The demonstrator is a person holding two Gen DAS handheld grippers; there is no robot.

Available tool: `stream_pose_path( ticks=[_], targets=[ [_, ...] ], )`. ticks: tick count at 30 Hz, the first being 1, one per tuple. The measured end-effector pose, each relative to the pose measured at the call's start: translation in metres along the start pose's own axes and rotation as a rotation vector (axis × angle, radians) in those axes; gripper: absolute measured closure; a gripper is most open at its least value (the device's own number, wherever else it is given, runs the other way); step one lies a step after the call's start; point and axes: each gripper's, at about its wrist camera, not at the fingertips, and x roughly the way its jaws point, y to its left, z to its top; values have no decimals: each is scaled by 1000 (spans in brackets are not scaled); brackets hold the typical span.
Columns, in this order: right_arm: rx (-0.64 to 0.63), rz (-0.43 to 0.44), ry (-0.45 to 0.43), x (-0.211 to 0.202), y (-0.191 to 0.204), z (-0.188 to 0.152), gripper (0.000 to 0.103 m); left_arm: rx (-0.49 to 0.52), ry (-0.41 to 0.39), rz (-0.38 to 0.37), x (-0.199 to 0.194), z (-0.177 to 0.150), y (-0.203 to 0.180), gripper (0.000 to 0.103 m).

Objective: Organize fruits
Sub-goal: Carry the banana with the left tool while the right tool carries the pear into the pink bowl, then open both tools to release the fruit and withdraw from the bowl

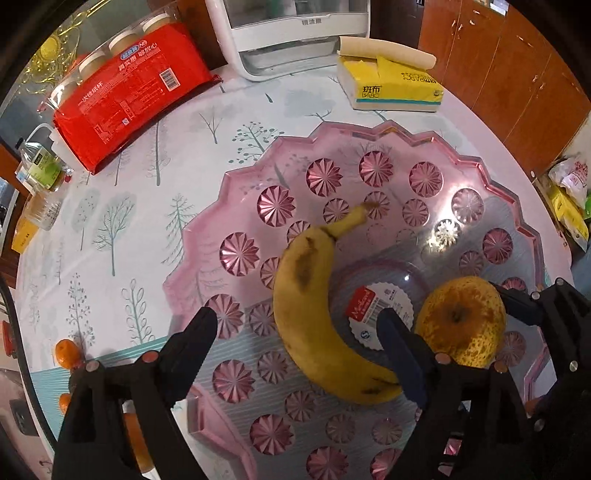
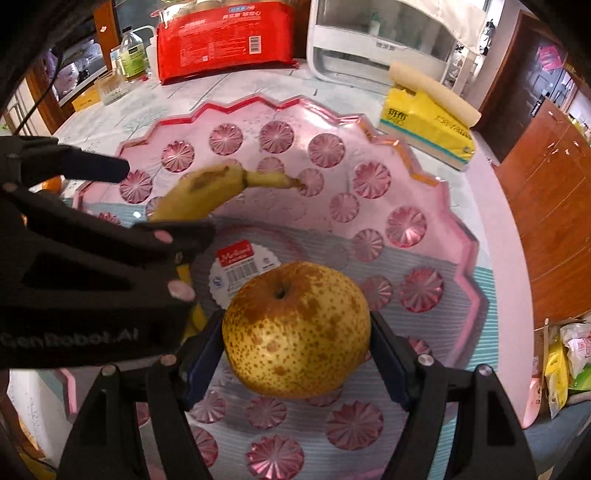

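Your right gripper (image 2: 297,354) has its jaws clamped on the spotty yellow pear (image 2: 295,328), one jaw on each side, and the pear sits low over the middle of the pink plastic tray (image 2: 436,184), just beside the round sticker label (image 2: 240,267). The banana (image 1: 314,314) lies in the tray next to the pear, its stem pointing to the far rim. Your left gripper (image 1: 295,336) has its jaws wide apart, one on each side of the banana; the right-hand jaw looks like it touches the banana's end, but you cannot tell for sure. The tray rests on a surface (image 1: 122,229) with a tree-print cloth. A small orange (image 1: 67,353) sits on the cloth near the left edge. Farther back are a red pack of paper cups (image 1: 136,85), a yellow tissue pack (image 1: 395,86) and a white machine (image 1: 291,33).
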Motion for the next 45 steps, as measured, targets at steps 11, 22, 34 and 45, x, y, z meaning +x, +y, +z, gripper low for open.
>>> stream_pose_path(
  ticks=[11, 22, 34, 45],
  targets=[
    [60, 46, -78, -37, 4, -2, 24, -41, -81, -3, -45, -19, 19, 16],
    [164, 37, -87, -67, 8, -4, 24, -72, -151, -32, -98, -44, 41, 16],
    [237, -41, -92, -93, 18, -2, 24, -52, -179, -67, -123, -58, 53, 15],
    [309, -81, -109, -128, 35, -13, 24, -32, -263, -59, -163, -83, 73, 15]
  ],
)
